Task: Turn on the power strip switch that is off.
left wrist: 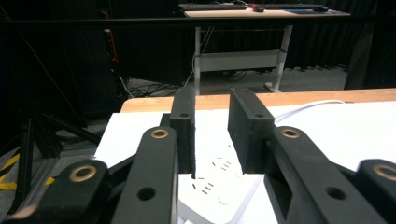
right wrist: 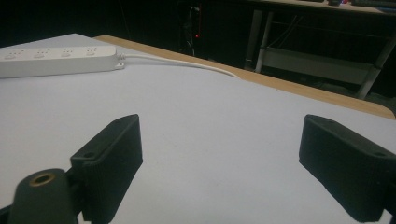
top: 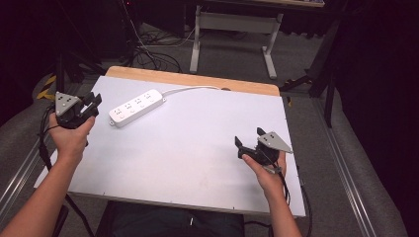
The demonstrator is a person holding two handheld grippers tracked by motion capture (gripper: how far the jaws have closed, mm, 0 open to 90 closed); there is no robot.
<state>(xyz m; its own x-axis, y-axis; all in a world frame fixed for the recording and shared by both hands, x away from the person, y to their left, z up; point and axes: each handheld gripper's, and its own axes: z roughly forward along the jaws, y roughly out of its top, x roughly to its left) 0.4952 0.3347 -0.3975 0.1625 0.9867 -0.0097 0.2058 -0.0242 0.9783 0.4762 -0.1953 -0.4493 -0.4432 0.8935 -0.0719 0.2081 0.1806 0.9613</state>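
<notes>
From the high view we look forward and down on the whole white table (top: 197, 148). The left gripper view sits low at the table's left edge, close to the power strip (left wrist: 219, 186). The right gripper view skims the tabletop — the same power strip lies farther off.

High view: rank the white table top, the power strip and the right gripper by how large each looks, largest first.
1. White table top, by far the largest.
2. Power strip and right gripper: too alike to rank; the gripper also sits nearer the camera.
</notes>
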